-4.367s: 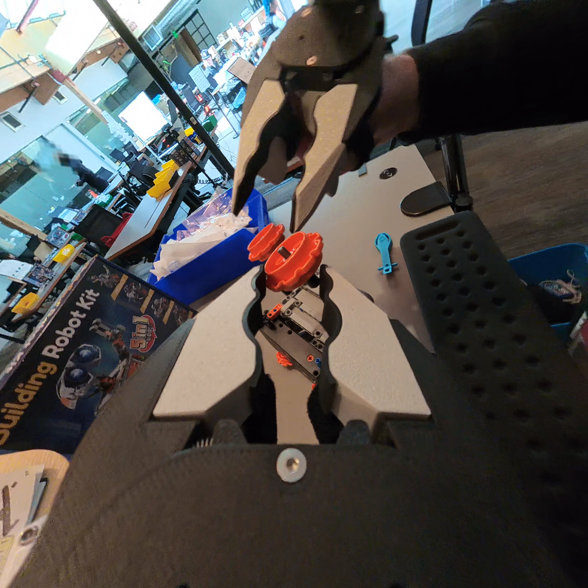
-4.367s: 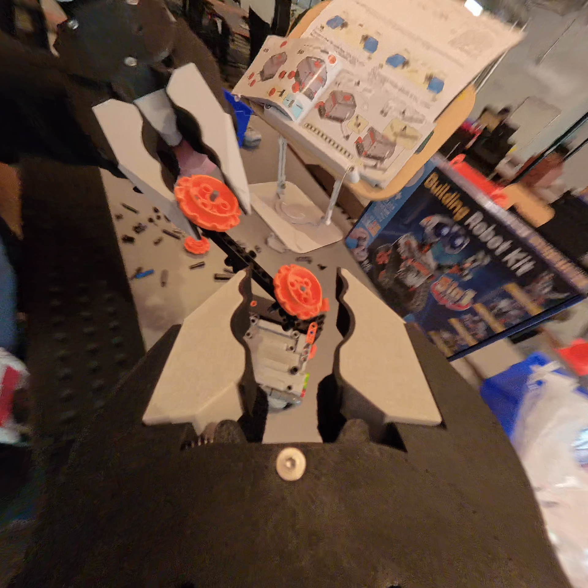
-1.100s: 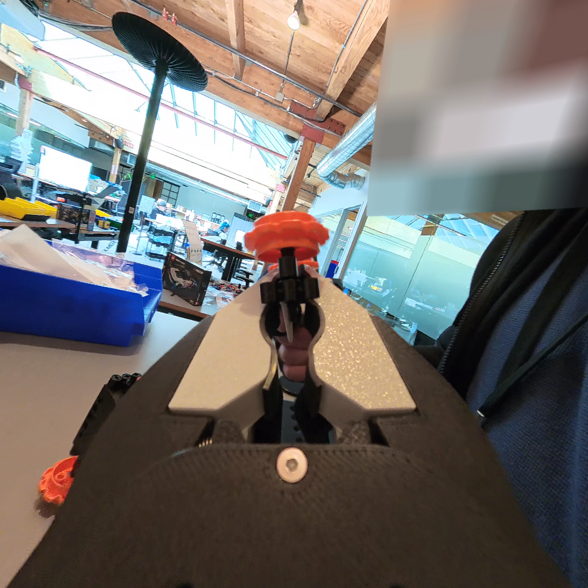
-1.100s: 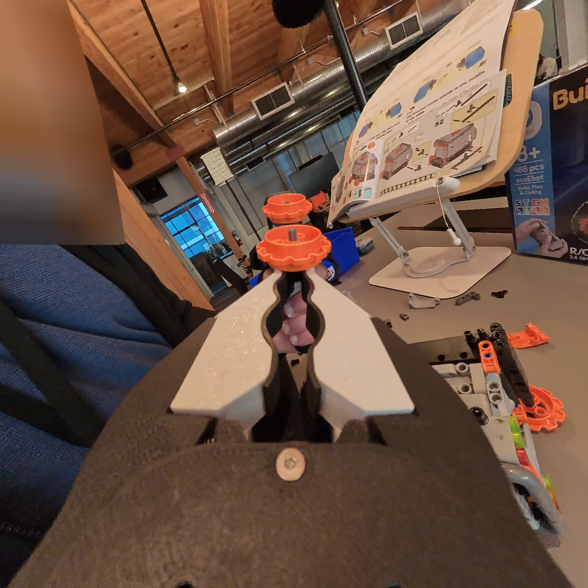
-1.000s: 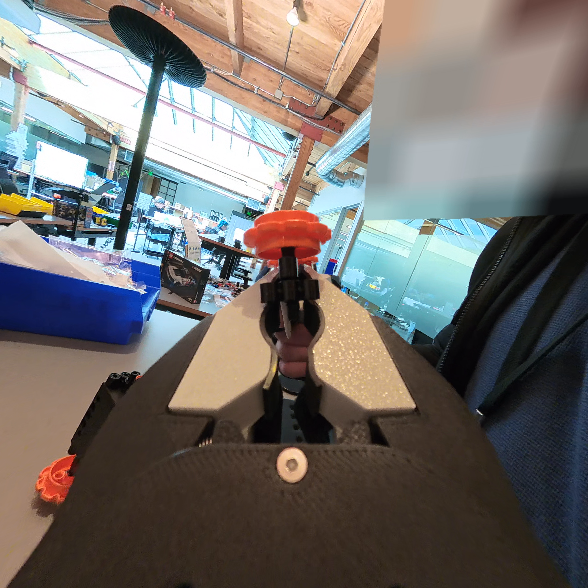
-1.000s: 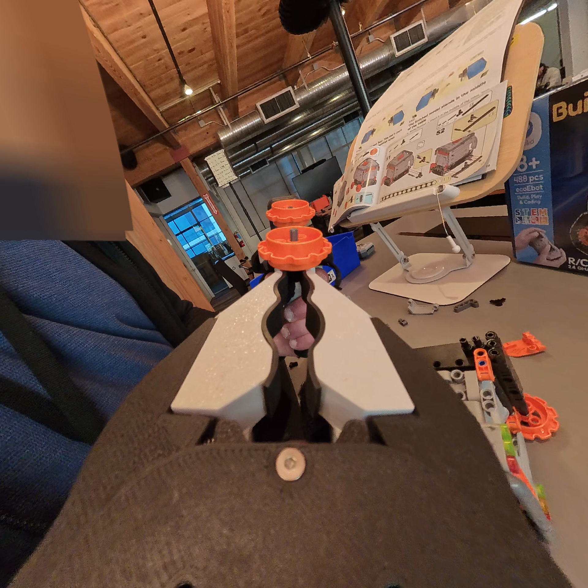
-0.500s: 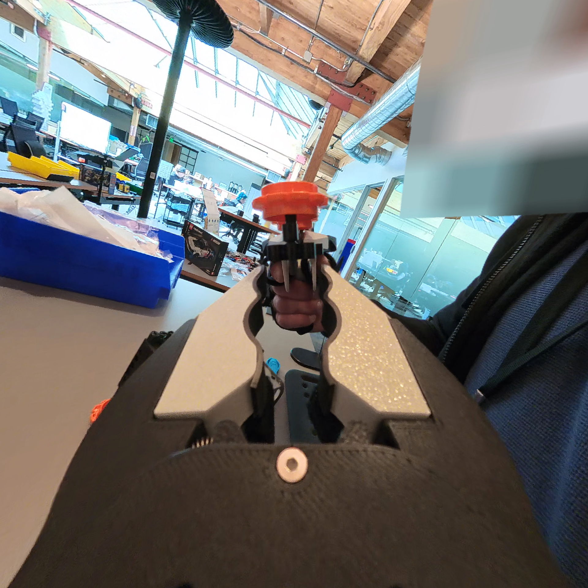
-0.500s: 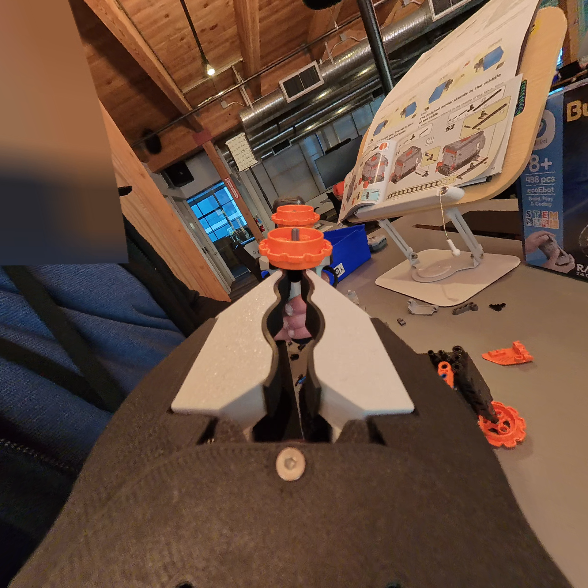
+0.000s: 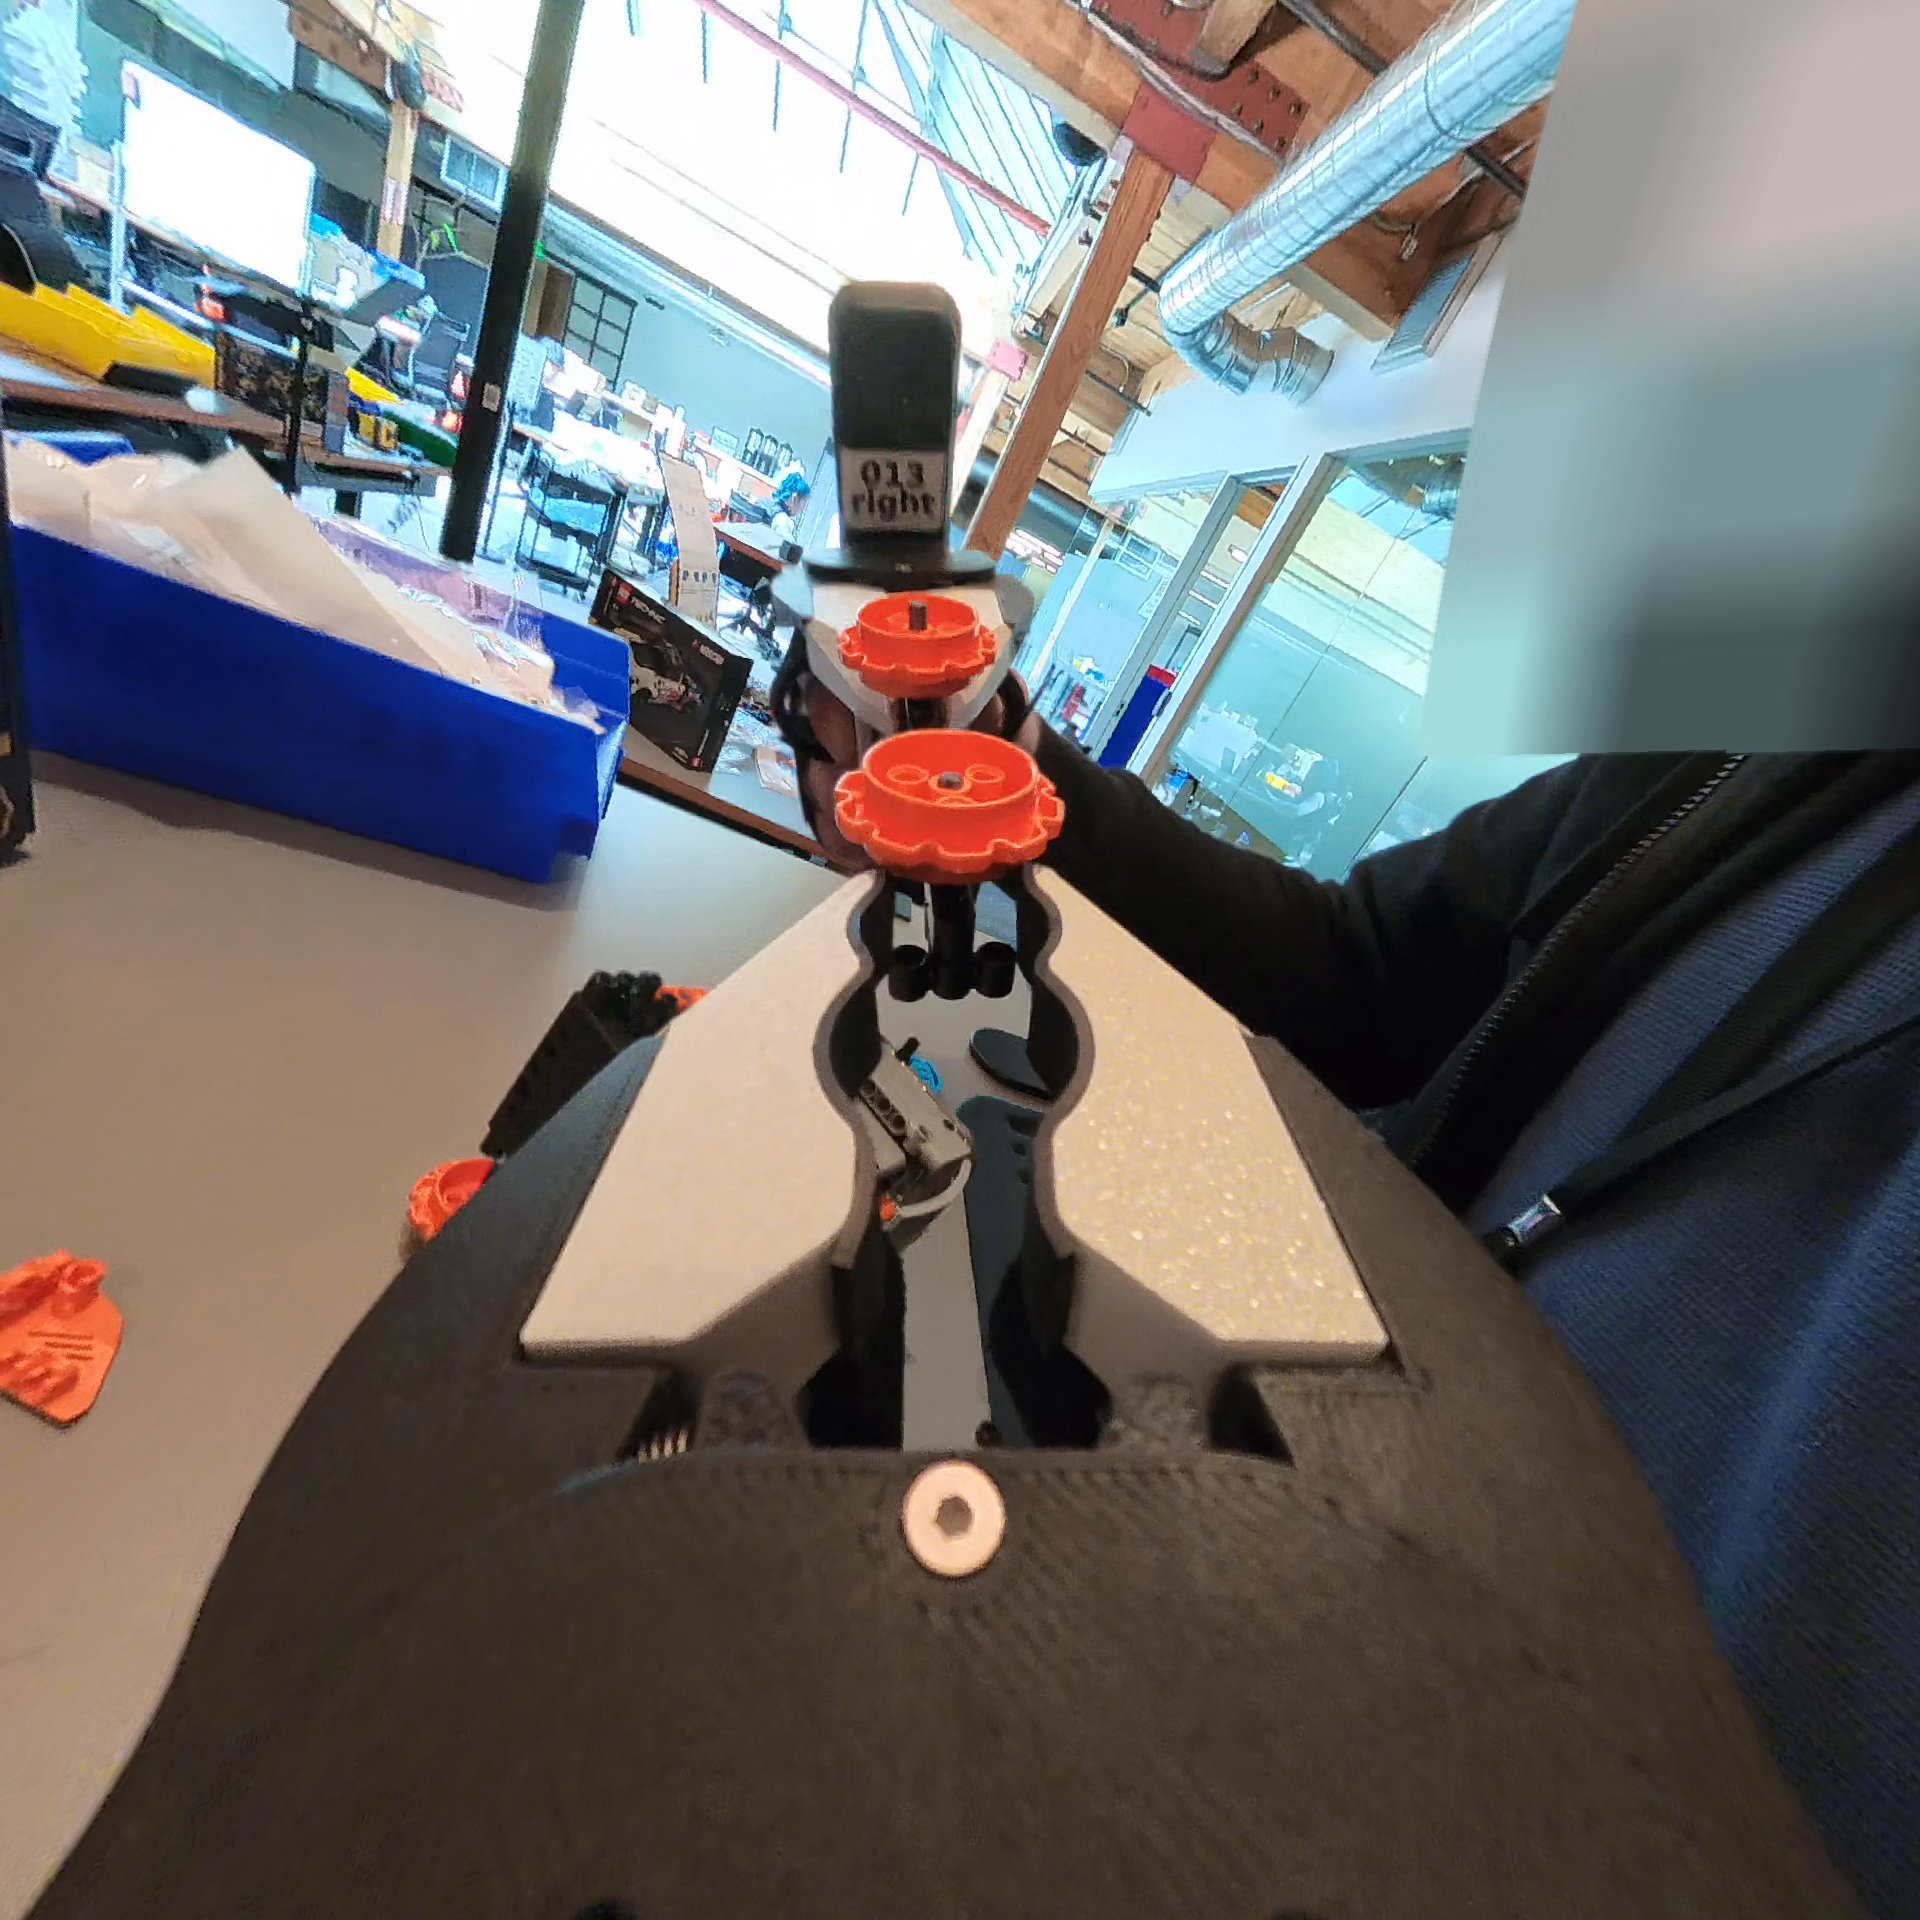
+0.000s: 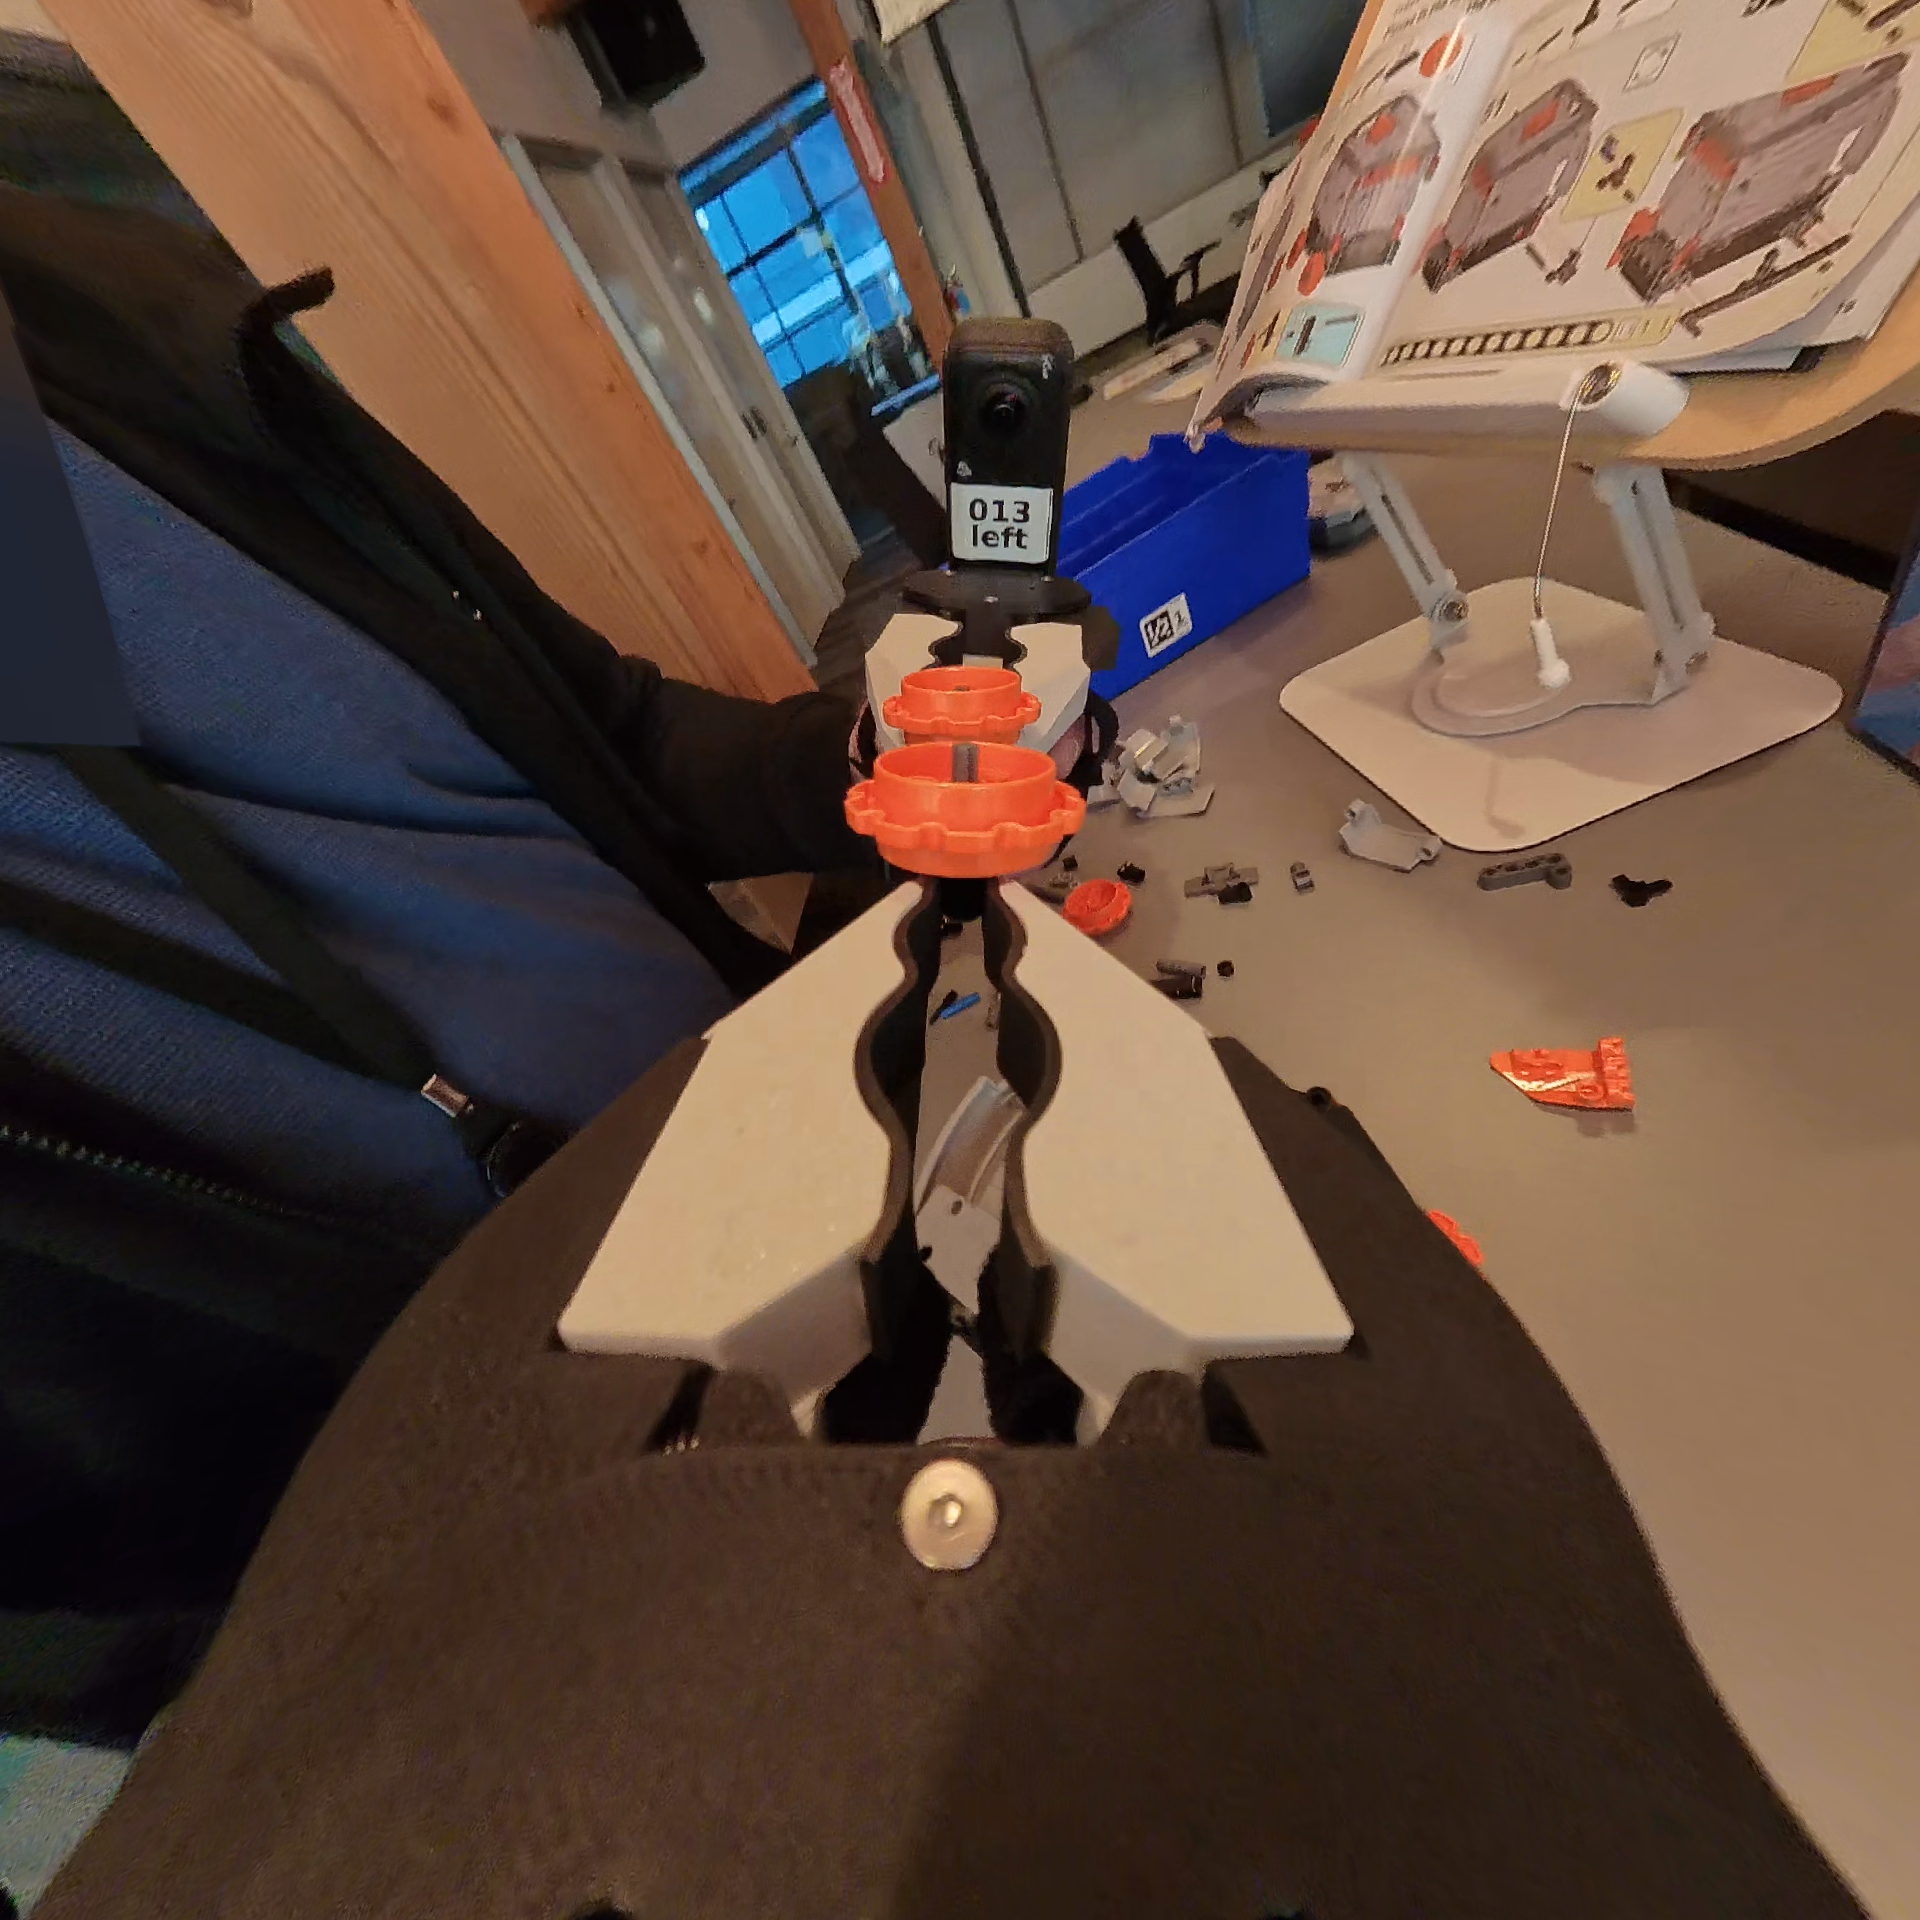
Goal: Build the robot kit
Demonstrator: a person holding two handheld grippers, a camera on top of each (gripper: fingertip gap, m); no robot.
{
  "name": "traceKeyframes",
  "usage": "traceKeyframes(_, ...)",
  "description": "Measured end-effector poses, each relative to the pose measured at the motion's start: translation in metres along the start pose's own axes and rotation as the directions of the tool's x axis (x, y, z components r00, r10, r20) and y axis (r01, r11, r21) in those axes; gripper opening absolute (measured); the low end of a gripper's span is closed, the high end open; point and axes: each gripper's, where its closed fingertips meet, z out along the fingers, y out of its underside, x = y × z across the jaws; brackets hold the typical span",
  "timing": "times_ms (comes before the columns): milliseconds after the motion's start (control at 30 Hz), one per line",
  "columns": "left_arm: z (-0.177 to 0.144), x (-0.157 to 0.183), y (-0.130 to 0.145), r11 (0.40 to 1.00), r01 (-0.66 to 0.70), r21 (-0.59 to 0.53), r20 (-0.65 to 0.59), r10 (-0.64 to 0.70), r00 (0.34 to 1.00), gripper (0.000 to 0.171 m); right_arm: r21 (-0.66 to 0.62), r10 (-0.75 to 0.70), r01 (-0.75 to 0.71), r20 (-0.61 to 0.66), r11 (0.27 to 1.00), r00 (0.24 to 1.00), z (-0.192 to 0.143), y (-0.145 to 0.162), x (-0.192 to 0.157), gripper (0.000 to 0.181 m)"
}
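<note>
A small assembly of two orange wheels on black axle parts hangs between my two grippers, above the grey table. In the left wrist view the near orange wheel (image 9: 948,805) sits just past my left gripper (image 9: 951,883). Its jaws stand partly apart around the black connector (image 9: 948,966). The far wheel (image 9: 914,644) is at the right gripper. In the right wrist view my right gripper (image 10: 958,896) is shut on the black axle under the near wheel (image 10: 961,805). The far wheel (image 10: 961,707) is at the left gripper (image 10: 977,665).
A grey and black model (image 9: 914,1122), a loose orange wheel (image 9: 447,1195) and an orange plate (image 9: 52,1340) lie on the table (image 9: 260,1039). A blue bin (image 9: 312,686) stands behind. A booklet on a stand (image 10: 1558,208), small loose parts (image 10: 1216,883) and a person's blue jacket (image 10: 312,831) are close. The orange plate (image 9: 52,1340) is about 25 centimeters from both grippers' fingertips. It is also in sight in the right wrist view (image 10: 1555,1074).
My left jaws have opened from a tight grip on the black axle part. Both grippers have tipped down toward the table and drawn a little apart. The right grip is unchanged.
</note>
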Motion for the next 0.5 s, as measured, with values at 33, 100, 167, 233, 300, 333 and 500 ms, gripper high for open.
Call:
traceKeyframes(33, 0.0, -0.002, 0.005, 1.0, 0.006, -0.015, 0.007, -0.006, 1.0, 0.019, -0.026, -0.001, 0.001, 0.011, 1.0, 1.0, 0.0, 0.001, 0.002, 0.005)
traceKeyframes(100, 0.0, 0.0, 0.013, 0.999, 0.0, -0.033, 0.006, 0.0, 1.0, 0.009, -0.079, -0.006, 0.01, 0.048, 0.997, 0.999, 0.0, 0.005, 0.005, 0.005)
traceKeyframes(167, 0.0, -0.002, 0.021, 0.998, 0.011, -0.056, 0.019, -0.01, 1.0, 0.01, -0.123, 0.002, 0.007, 0.08, 0.992, 0.997, 0.0, 0.008, 0.009, 0.005)
traceKeyframes(233, -0.001, -0.007, 0.026, 0.998, 0.002, -0.063, 0.045, 0.0, 0.999, 0.009, -0.162, 0.002, 0.014, 0.097, 0.987, 0.995, 0.001, 0.012, 0.016, 0.005)
traceKeyframes(300, -0.002, -0.008, 0.031, 0.997, -0.008, -0.074, 0.066, 0.013, 0.998, 0.009, -0.194, 0.004, 0.019, 0.12, 0.981, 0.993, 0.003, 0.015, 0.02, 0.005)
traceKeyframes(333, -0.002, -0.011, 0.033, 0.997, -0.014, -0.082, 0.091, 0.022, 0.996, 0.008, -0.213, 0.004, 0.022, 0.117, 0.977, 0.993, 0.003, 0.018, 0.024, 0.005)
traceKeyframes(500, -0.001, -0.02, 0.047, 0.993, -0.035, -0.113, 0.212, 0.059, 0.976, 0.008, -0.285, 0.007, 0.025, 0.111, 0.958, 0.994, 0.004, 0.03, 0.043, 0.006)
